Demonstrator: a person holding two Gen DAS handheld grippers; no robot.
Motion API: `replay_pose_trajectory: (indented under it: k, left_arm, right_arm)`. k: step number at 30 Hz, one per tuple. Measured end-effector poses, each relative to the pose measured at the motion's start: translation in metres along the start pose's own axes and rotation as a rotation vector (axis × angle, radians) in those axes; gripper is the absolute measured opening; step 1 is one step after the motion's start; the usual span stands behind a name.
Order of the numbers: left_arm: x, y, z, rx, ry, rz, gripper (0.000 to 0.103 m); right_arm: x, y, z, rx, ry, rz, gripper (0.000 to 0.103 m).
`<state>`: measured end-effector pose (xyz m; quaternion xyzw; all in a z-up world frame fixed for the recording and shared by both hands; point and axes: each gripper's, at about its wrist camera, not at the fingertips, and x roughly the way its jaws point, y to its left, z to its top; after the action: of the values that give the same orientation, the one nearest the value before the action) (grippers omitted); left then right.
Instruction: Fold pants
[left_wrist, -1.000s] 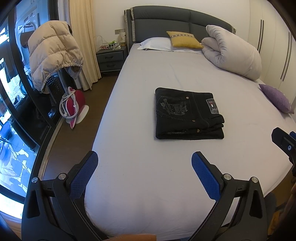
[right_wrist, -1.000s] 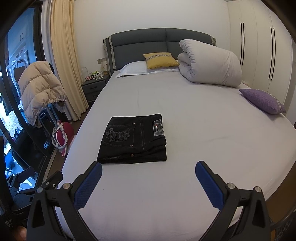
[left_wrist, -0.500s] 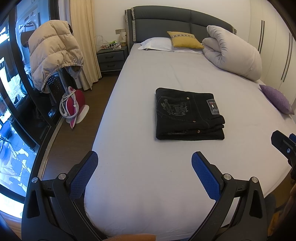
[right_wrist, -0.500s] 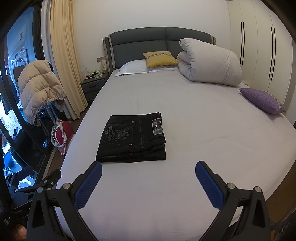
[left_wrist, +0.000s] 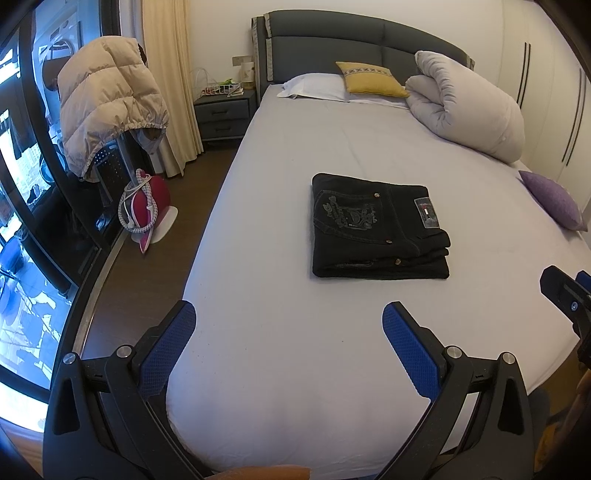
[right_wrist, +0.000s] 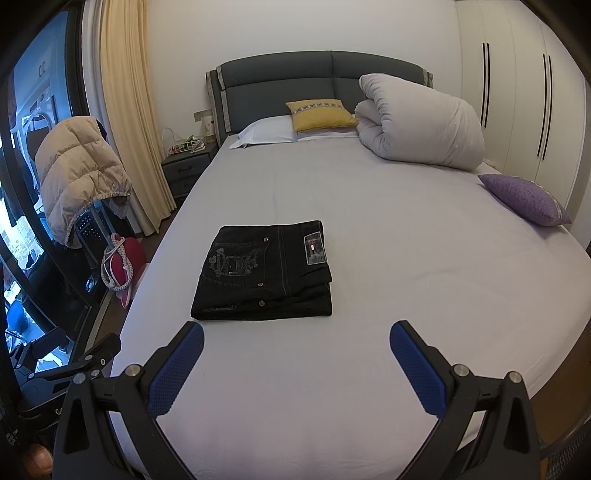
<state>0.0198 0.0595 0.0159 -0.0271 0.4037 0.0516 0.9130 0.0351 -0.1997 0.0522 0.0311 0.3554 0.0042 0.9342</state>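
While one pants (left_wrist: 376, 229) lies folded, two grippers (left_wrist: 288, 325) apart

Left gripper (left_wrist: 288, 325) and right gripper (right_wrist: 295, 338) gape, empty.

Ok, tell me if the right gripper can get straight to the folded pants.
Probably yes: the right gripper is open and the folded pants lie just ahead on the bed, with only bare sheet between.

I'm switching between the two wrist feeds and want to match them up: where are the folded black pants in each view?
Left wrist view: the pants lie right of centre on the bed, beyond the open left gripper.
Right wrist view: the pants lie left of centre, beyond the open right gripper.
Shared landmark: the yellow pillow by the headboard.
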Motion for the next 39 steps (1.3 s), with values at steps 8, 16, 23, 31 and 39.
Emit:
replay_pose_trajectory:
  k: [8, 16, 23, 31, 39]
  left_arm:
    - [0.0005, 0.0002, -0.0006, -0.003, 0.001, 0.0, 0.103]
    - [0.0013, 0.0001, -0.0015, -0.005, 0.004, 0.002, 0.103]
    - [0.0013, 0.0, -0.0027, -0.007, 0.006, 0.002, 0.103]
    - [0.0014, 0.0002, -0.003, -0.009, 0.007, 0.002, 0.103]
    - [0.0014, -0.0001, -0.0039, -0.01, 0.007, 0.003, 0.103]
  right_arm:
    - [0.0003, -0.0006, 0.0001, -0.001, 0.003, 0.0, 0.103]
    - [0.0004, -0.0007, 0.0005, -0.001, 0.004, 0.0, 0.103]
    - [0.002, -0.0026, -0.0025, -0.003, 0.008, 0.002, 0.103]
    - [0.0023, -0.0029, -0.0033, -0.003, 0.01, 0.003, 0.103]
    - [0.0041, -0.0035, -0.0073, -0.006, 0.014, 0.005, 0.103]
